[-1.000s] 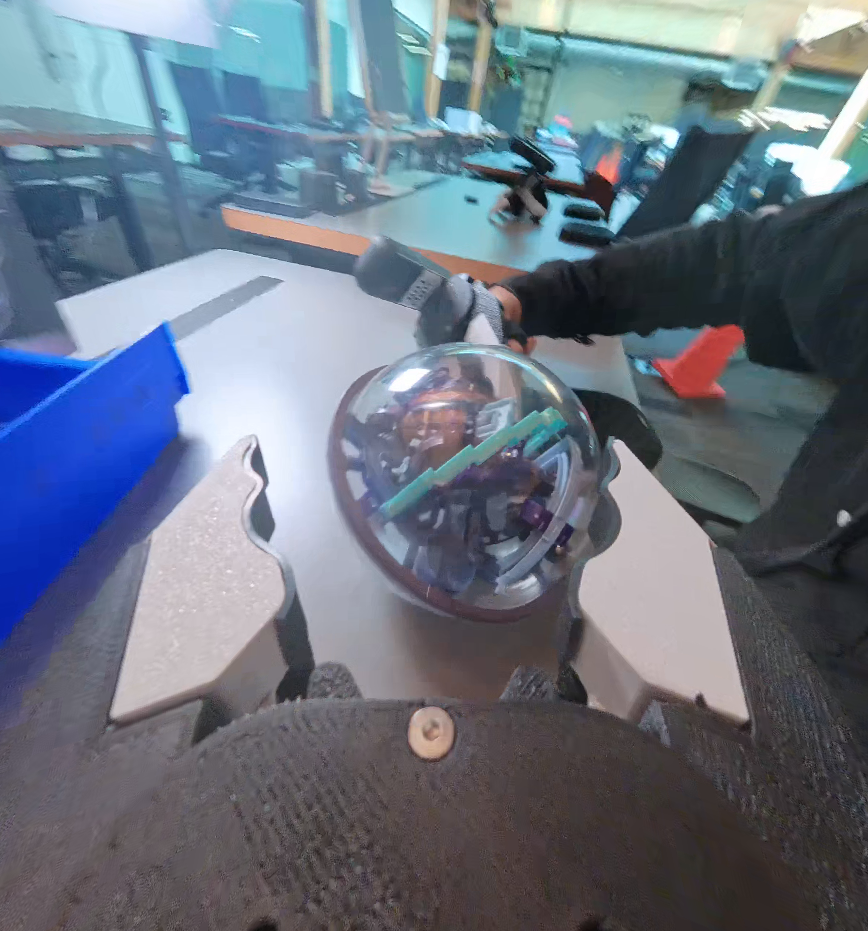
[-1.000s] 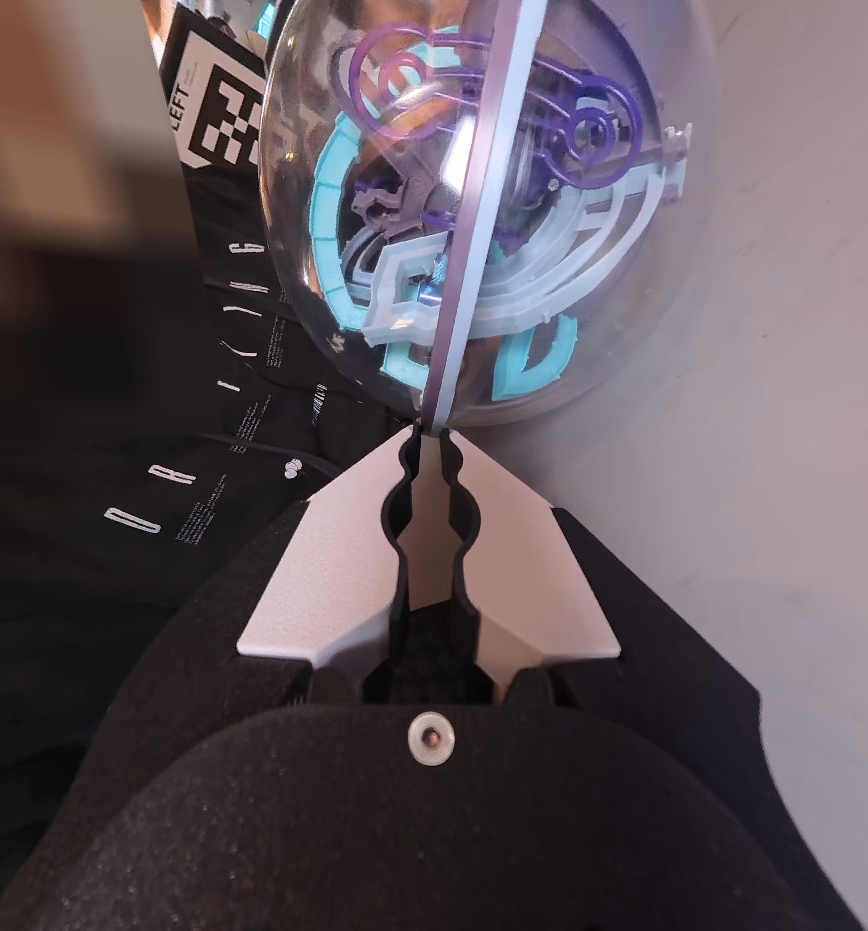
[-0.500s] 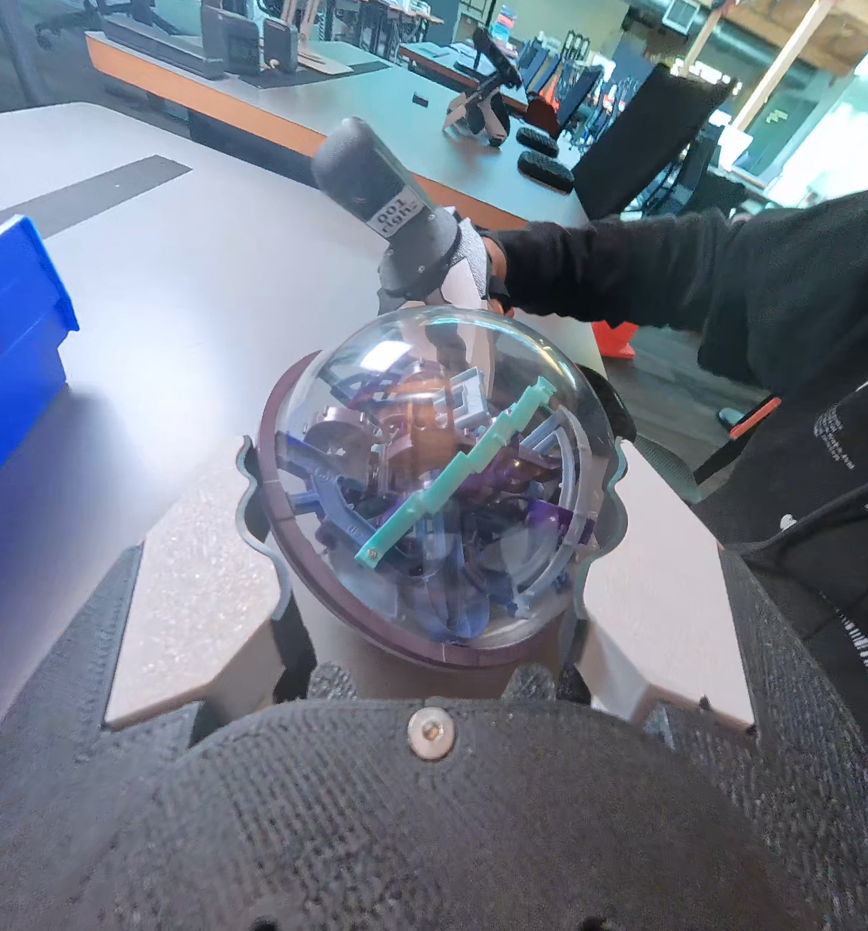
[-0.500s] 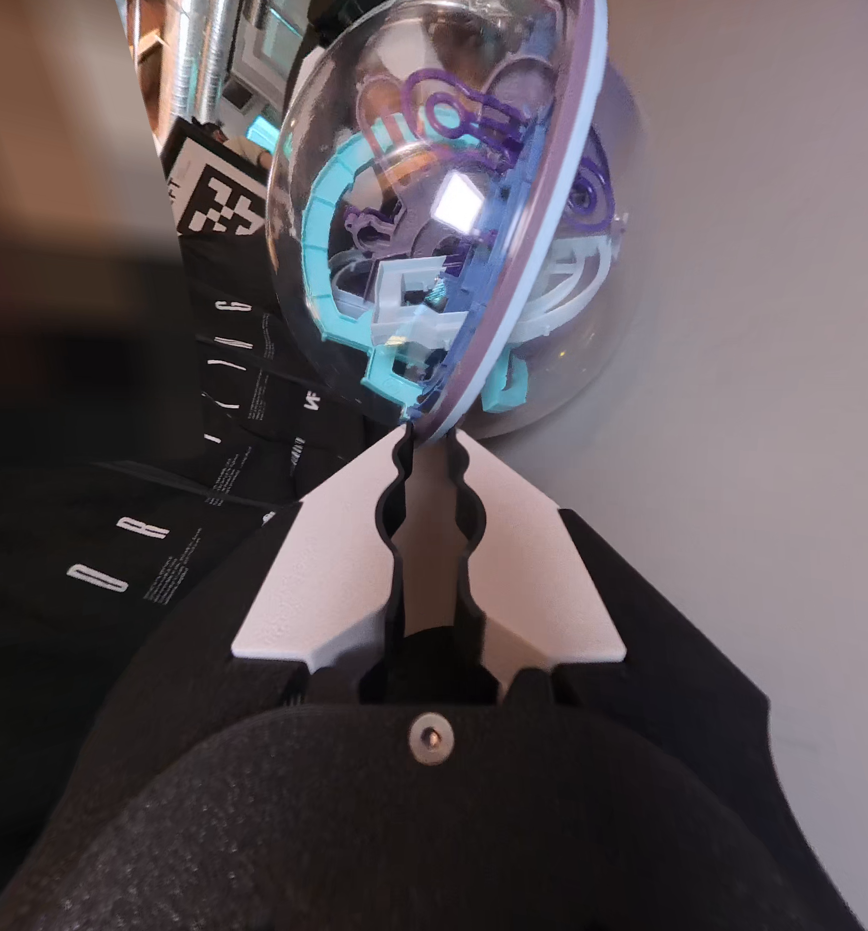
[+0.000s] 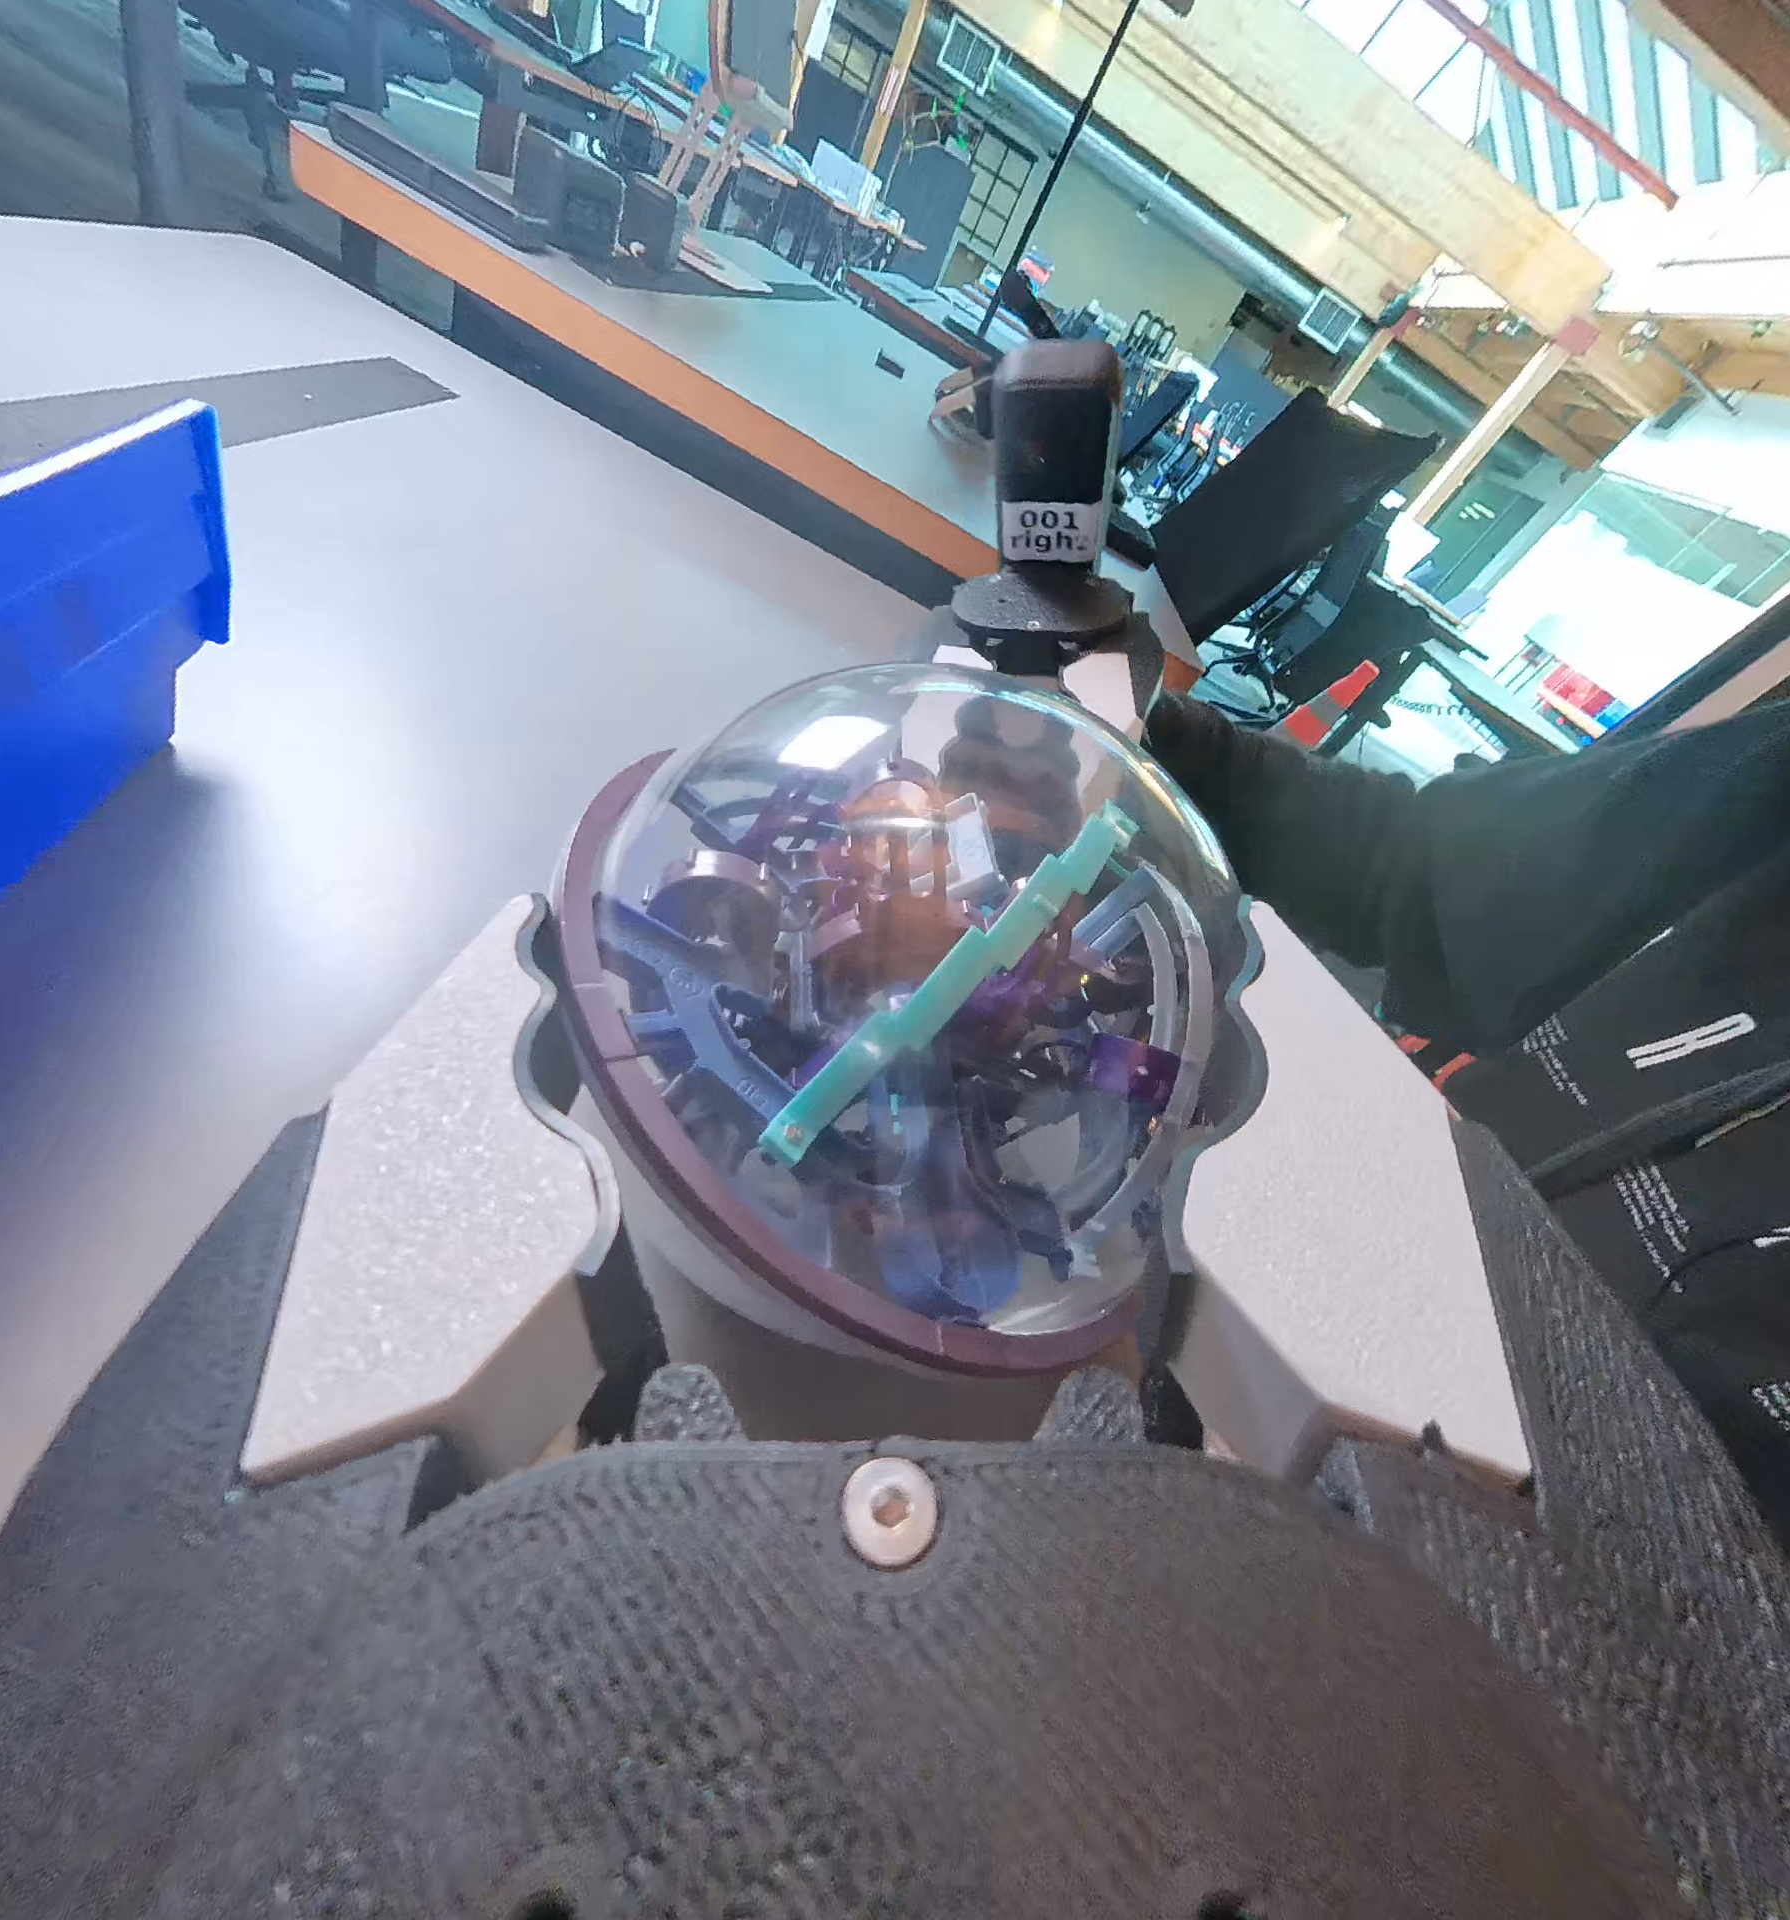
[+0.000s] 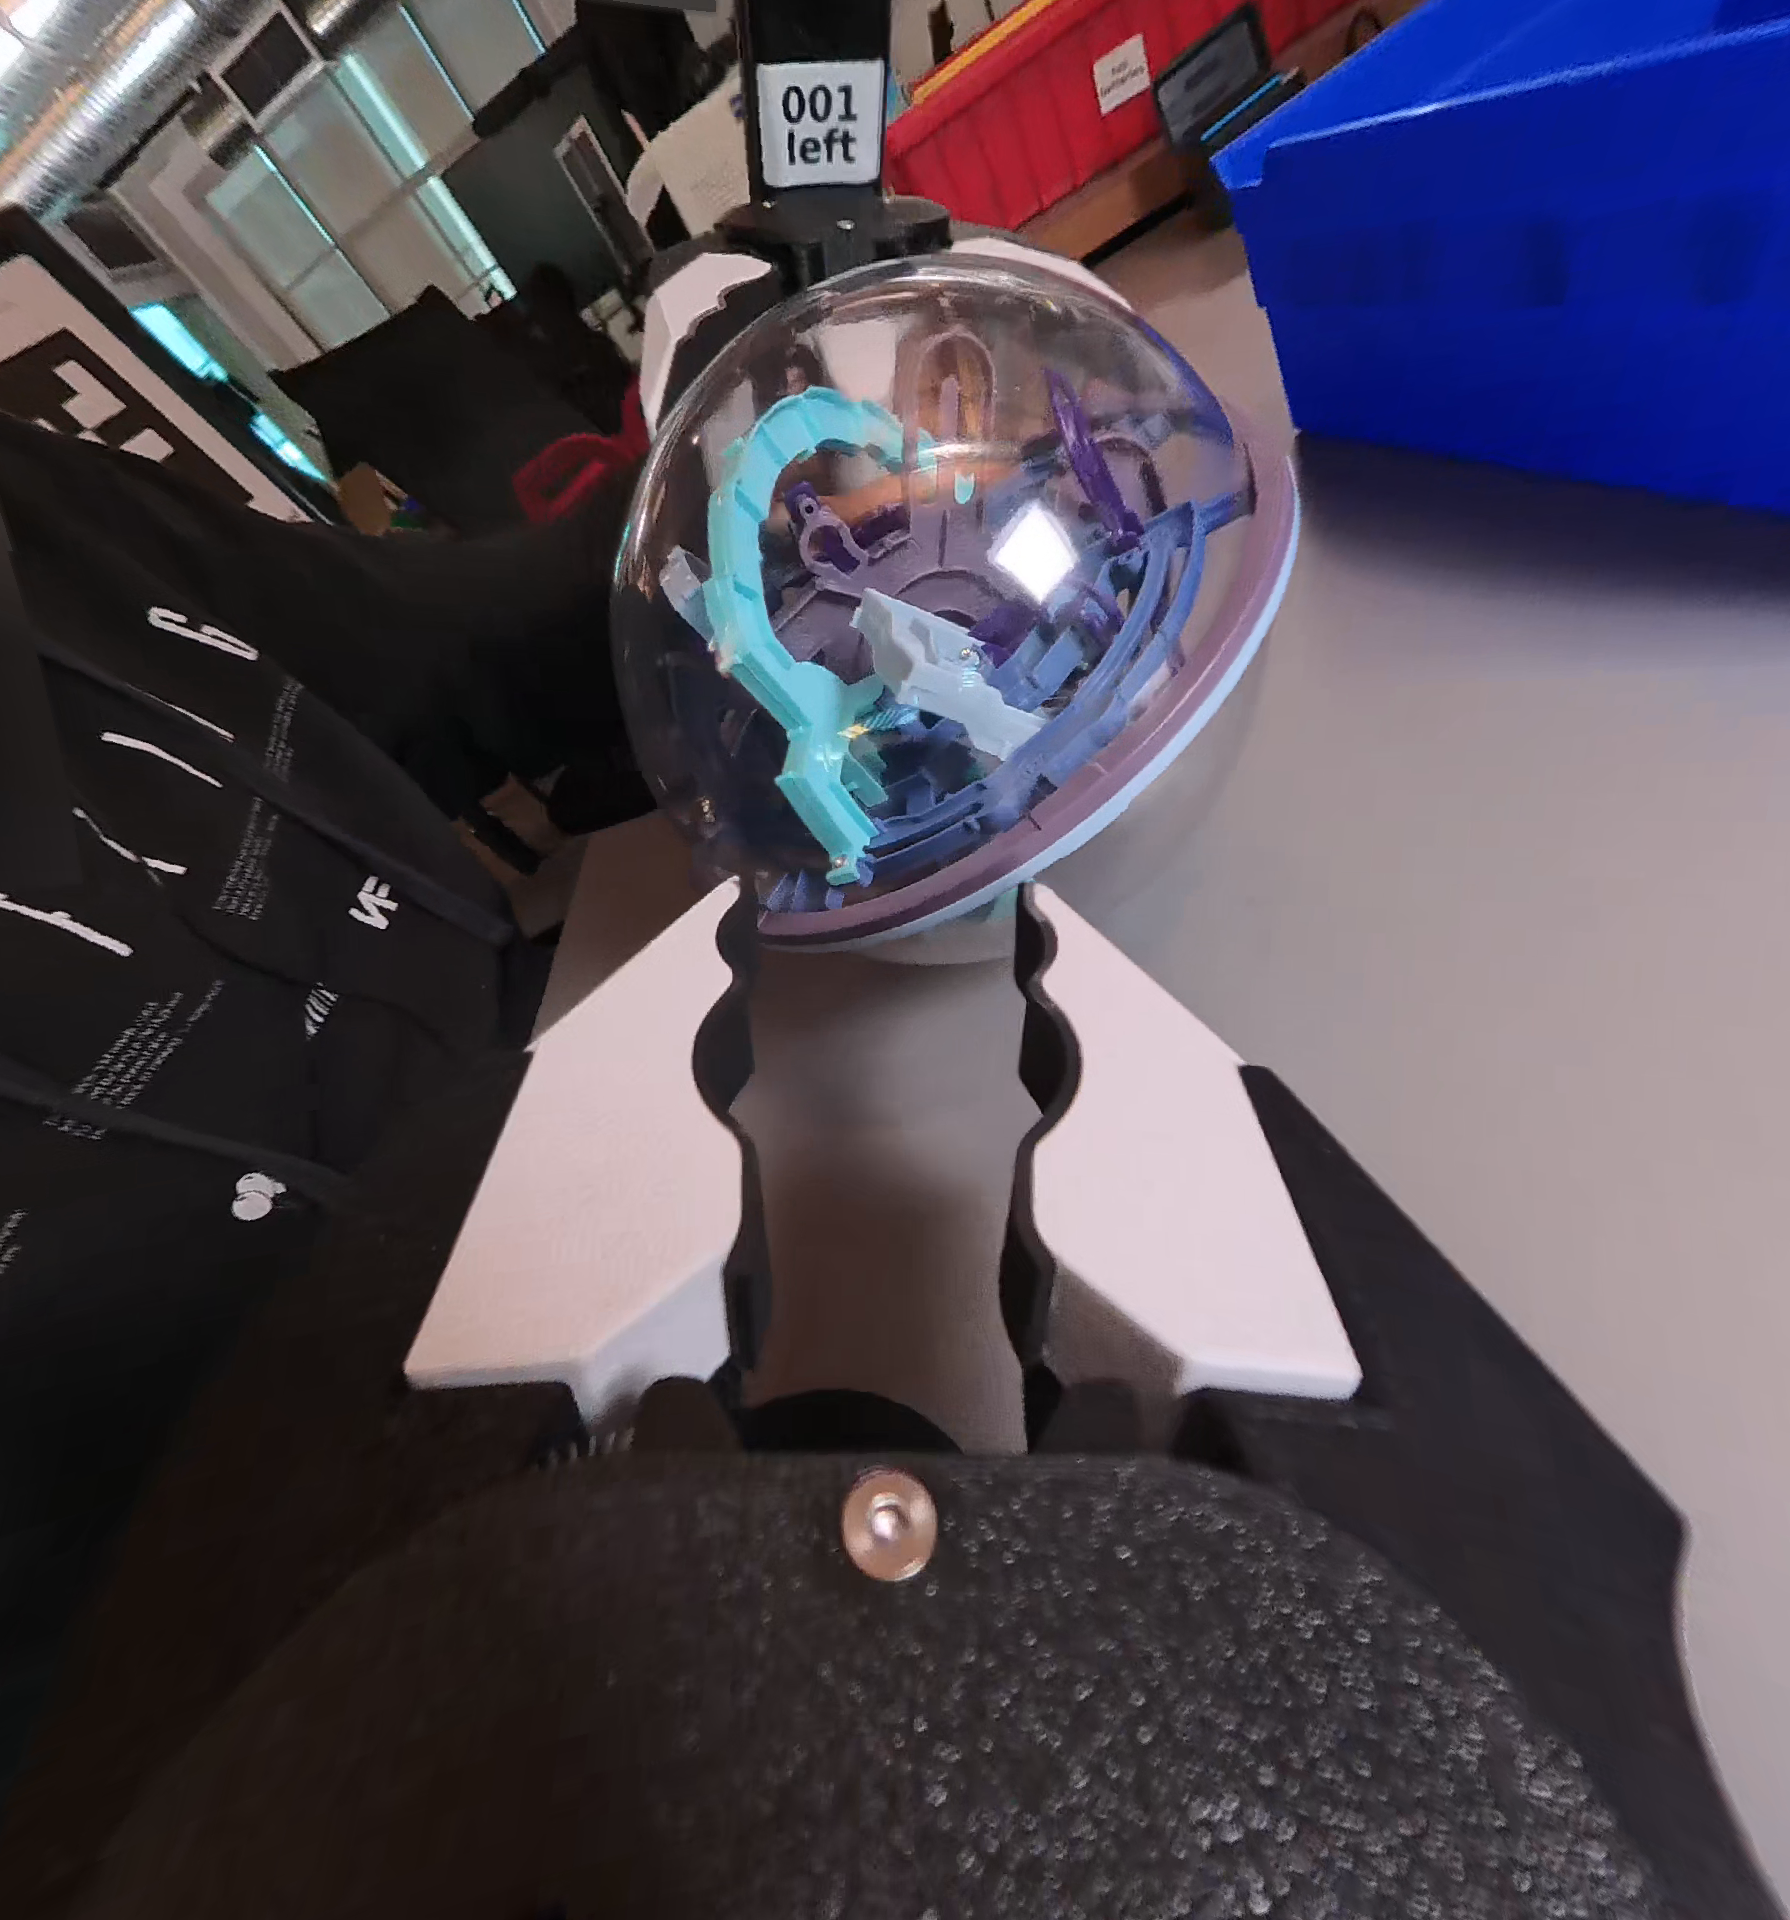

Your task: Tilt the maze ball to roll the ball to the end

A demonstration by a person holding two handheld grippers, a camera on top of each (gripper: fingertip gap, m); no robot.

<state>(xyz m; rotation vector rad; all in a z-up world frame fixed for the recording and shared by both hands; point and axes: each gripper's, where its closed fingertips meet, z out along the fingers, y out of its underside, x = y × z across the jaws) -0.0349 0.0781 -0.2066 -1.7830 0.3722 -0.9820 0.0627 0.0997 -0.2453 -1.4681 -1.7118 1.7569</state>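
Note:
The maze ball point(image 5: 901, 1018) is a clear sphere with a purple rim and teal, blue and purple tracks inside. My left gripper point(image 5: 891, 935) is spread wide and shut on it, one pad point(image 5: 548, 997) on the rim and the other on the dome. It holds the ball tilted above the grey table point(image 5: 403, 644). In the right wrist view the ball point(image 6: 953, 623) sits just beyond my right gripper point(image 6: 886, 925). That gripper is open, with its fingertips point(image 6: 735, 925) on either side of the rim's lowest part. I cannot make out the small rolling ball inside.
A blue bin point(image 5: 60, 644) stands on the table to the left of the ball and also shows in the right wrist view point(image 6: 1597, 260). A person's black sleeve point(image 5: 1493, 883) reaches in from the right. Other desks and chairs lie beyond the table edge.
My right gripper was shut on the ball's rim and has opened off it. My left gripper's fingers have closed onto the ball, and the ball has turned so its rim lies flatter.

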